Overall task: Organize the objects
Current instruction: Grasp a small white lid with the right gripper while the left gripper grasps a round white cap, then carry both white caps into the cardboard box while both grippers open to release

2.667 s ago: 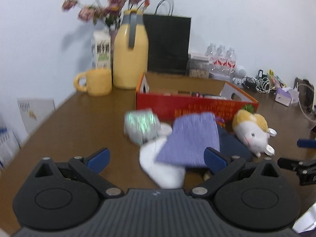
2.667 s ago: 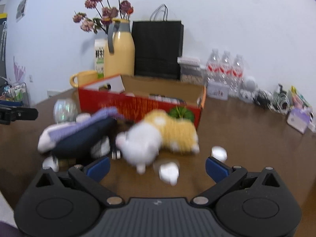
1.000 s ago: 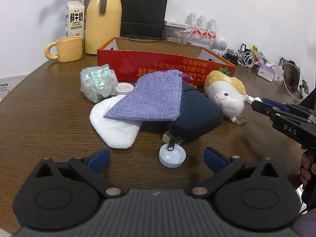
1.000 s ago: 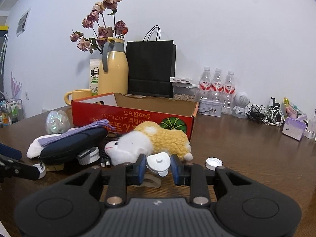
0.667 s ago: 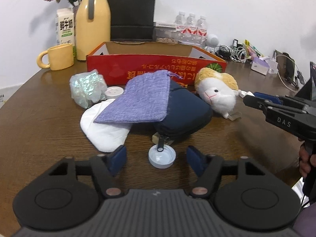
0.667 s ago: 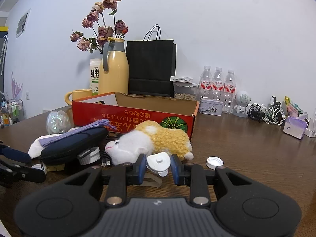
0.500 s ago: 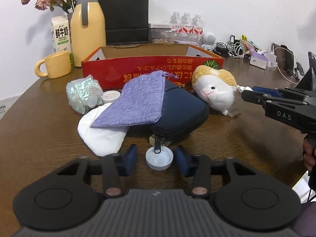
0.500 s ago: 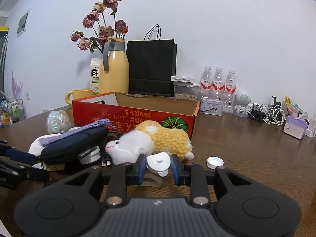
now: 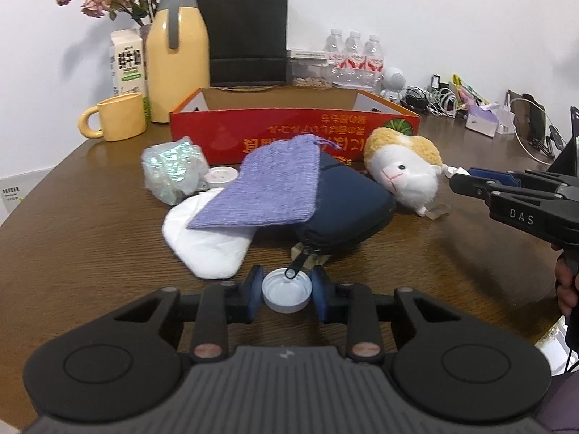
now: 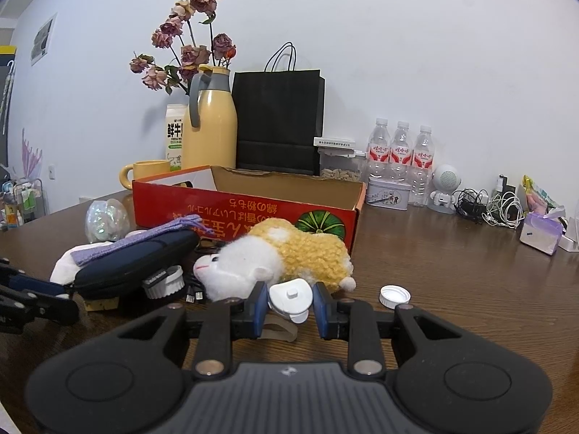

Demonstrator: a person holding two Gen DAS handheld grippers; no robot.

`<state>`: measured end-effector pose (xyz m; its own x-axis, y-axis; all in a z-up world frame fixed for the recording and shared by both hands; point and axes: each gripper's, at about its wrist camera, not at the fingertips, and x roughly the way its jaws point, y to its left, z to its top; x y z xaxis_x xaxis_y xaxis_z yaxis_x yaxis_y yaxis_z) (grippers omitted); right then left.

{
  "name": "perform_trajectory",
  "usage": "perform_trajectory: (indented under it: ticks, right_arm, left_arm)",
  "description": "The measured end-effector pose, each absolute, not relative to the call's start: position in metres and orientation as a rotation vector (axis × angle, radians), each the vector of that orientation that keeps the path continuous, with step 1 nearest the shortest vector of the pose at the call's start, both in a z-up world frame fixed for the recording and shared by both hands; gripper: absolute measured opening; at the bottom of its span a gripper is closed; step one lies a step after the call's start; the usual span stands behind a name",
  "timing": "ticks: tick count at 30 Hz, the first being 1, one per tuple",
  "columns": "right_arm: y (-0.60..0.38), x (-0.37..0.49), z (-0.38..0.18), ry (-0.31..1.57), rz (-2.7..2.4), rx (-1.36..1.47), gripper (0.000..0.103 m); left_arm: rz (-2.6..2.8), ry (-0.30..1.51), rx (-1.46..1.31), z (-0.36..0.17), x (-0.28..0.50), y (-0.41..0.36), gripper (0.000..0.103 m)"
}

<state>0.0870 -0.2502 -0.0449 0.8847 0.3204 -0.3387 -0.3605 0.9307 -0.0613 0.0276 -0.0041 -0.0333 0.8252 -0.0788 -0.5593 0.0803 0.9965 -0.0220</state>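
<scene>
Left gripper (image 9: pixel 287 291): jaws just closing in, blue pads now touching both sides of a white bottle cap (image 9: pixel 287 290) lying open side up on the desk (image 9: pixel 72 217), toward its near edge. Zipper pull of the navy pouch (image 9: pixel 347 213) hanging over the cap's rim.

Right gripper (image 10: pixel 289 302): narrow, pads clamped on a white flip-top lid (image 10: pixel 290 298), just in front of the plush sheep (image 10: pixel 278 258).

Second white cap (image 10: pixel 394 294) loose on the desk, just right of the right gripper's fingers.

Behind the left gripper: purple knit bag (image 9: pixel 264 188) draped over the navy pouch and a white cloth (image 9: pixel 206 242). Iridescent wrapper (image 9: pixel 173 173) to their left. Small white round lid (image 9: pixel 220 177) beside it.

Red cardboard box (image 9: pixel 289 133) open, mid-desk, behind the pile. Plush sheep against its right front corner.

Far edge of desk: yellow mug (image 9: pixel 115 115), yellow thermos (image 9: pixel 177 50), black paper bag (image 9: pixel 246 32).
</scene>
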Motion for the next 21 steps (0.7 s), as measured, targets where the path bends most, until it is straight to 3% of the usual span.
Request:
perform_trajectory:
  ticks: [21]
  right_arm:
    - [-0.245,0.090,-0.041,0.351,0.370,-0.136,0.026]
  left_arm:
    - [-0.009,0.445,-0.021,0.005,0.030,0.023,0.030]
